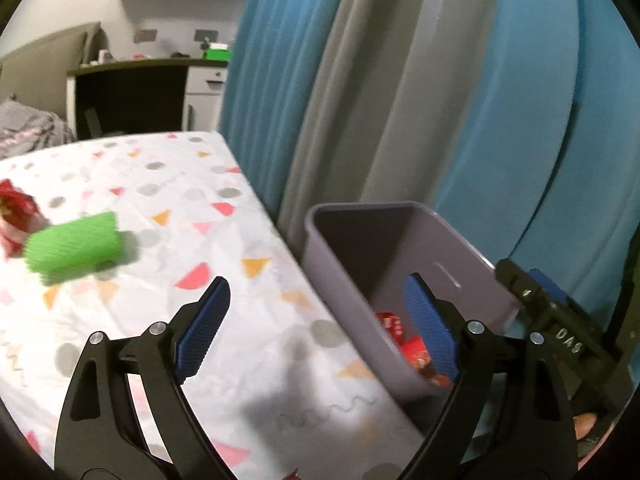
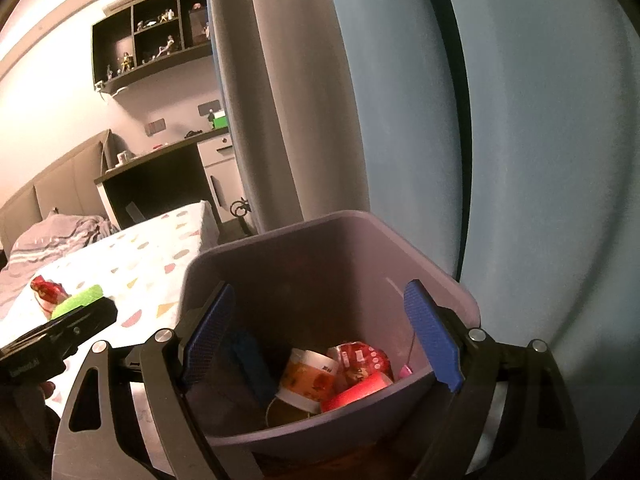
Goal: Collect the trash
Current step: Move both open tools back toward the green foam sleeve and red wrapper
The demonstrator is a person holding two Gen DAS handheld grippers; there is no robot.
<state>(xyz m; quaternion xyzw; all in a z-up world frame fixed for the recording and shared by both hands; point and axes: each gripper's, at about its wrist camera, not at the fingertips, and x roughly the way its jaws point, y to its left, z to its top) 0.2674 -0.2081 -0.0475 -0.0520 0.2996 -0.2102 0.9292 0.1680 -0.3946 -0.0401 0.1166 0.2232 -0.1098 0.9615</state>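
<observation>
The left gripper (image 1: 316, 308), black with ribbed blue pads, hangs with its jaws wide apart and nothing between them. One finger sits over the white bedsheet printed with pink, orange and grey shapes (image 1: 168, 216); the other sits over the mouth of the grey rectangular plastic bin (image 1: 436, 236) that stands against the bed's edge, in front of the blue and grey curtains (image 1: 360, 80).

Two pieces of trash lie on the sheet, well to the left of this gripper: a bright green cylindrical roll (image 1: 74, 246) lying on its side (blurred in this view), and just beyond it, touching or nearly so, a crumpled red and white wrapper (image 1: 12, 216).

The right gripper (image 2: 316, 316), of the same make, hovers over the bin (image 2: 280, 248), jaws likewise spread wide and empty, both fingers framing its opening. Inside the bin lie a round orange and white paper tub (image 2: 308, 376), a red patterned wrapper (image 2: 360, 360), a red roll (image 2: 356, 392) and a dark blue flat item (image 2: 248, 356) against the near wall.

From the right wrist view the left gripper's black body (image 2: 60, 332) shows at the left edge, over the sheet (image 2: 152, 256), with the green roll (image 2: 80, 298) and red wrapper (image 2: 46, 292) behind it.
</observation>
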